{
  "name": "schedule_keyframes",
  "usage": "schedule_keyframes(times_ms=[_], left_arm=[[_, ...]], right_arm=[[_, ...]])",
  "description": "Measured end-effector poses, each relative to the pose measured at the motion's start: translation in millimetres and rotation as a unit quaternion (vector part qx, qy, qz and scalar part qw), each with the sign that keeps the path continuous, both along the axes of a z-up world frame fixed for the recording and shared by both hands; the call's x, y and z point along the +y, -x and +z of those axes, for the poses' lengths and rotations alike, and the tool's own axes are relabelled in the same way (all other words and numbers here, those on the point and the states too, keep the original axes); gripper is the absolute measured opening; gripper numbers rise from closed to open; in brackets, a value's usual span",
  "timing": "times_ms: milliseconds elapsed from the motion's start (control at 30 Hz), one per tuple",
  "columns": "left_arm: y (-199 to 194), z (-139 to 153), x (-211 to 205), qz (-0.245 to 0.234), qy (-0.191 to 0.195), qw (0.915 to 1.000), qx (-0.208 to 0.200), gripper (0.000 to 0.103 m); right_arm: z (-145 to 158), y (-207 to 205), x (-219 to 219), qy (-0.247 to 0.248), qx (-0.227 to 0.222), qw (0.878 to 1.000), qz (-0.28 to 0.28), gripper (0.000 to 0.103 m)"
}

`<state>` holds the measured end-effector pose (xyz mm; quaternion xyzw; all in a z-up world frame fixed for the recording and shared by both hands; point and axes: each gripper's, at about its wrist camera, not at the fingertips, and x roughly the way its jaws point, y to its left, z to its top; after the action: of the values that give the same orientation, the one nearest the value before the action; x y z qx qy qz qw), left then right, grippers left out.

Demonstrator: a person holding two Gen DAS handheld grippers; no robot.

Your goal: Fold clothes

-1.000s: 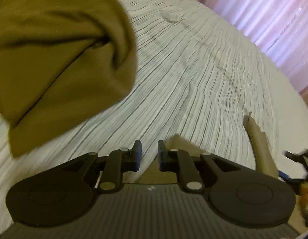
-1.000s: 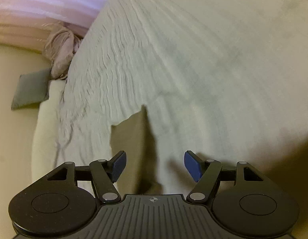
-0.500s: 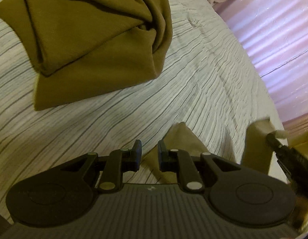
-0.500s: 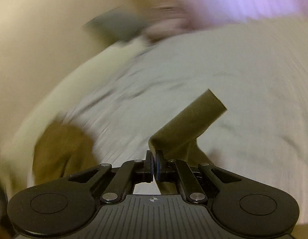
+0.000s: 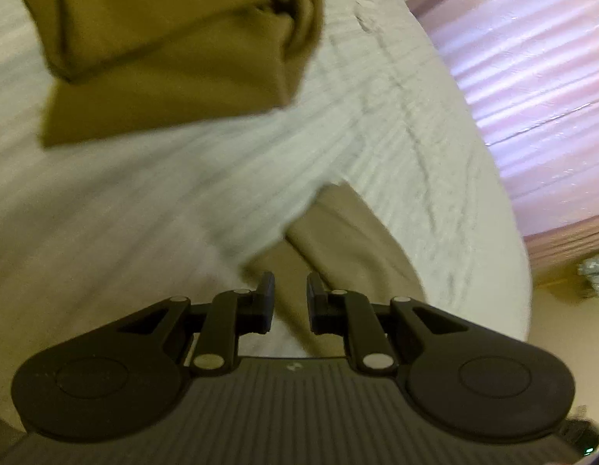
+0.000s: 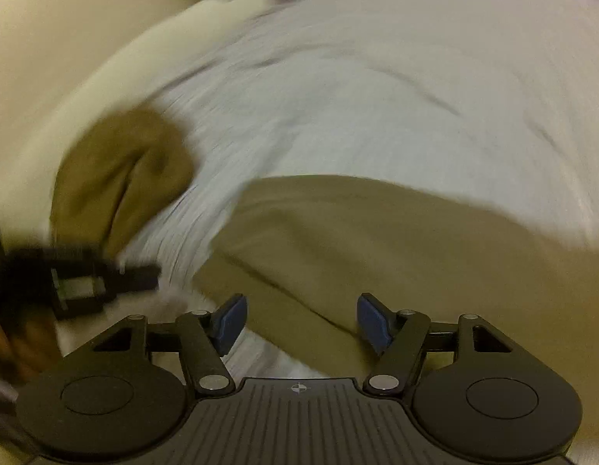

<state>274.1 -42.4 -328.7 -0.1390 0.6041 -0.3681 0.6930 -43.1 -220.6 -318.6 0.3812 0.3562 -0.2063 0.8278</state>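
Curtain (image 5: 531,77) (pink), olive garment (image 5: 175,46), striped bedspread (image 5: 376,135)

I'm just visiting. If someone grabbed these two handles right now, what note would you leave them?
Left gripper: jaws narrowly parted, tan garment in the gap; whether it is gripped is unclear.
Right gripper: jaws opening wide, nothing pinched; the tan garment lies under it.
Olive garment: loosely bunched farther up the bed cover.
Done: neither piece looks neatly folded yet.
Left: fold both.
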Motion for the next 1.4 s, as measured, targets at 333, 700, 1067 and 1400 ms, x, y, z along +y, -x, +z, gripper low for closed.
schedule_keyframes(times_ms=[333,700,1067,1400], left_arm=[[7,-30,-30,0.037,0.033,0.9965,0.067,0.014],[6,-57,-37,0.096,0.057,0.9854,0.129,0.014],[5,-71,-33,0.130,0.064,0.9751,0.167,0.014],[5,-79,-28,0.158,0.077,0.9690,0.174,0.016]], right_arm=[[-69,174,-46,-0.352,-0.177,0.809,-0.437,0.054],[-93,176,-52,-0.369,-0.196,0.772,-0.479,0.042],[-89,187,-42,-0.354,-0.181,0.785,-0.475,0.042],[-91,195,-39,-0.348,-0.185,0.783,-0.481,0.042]])
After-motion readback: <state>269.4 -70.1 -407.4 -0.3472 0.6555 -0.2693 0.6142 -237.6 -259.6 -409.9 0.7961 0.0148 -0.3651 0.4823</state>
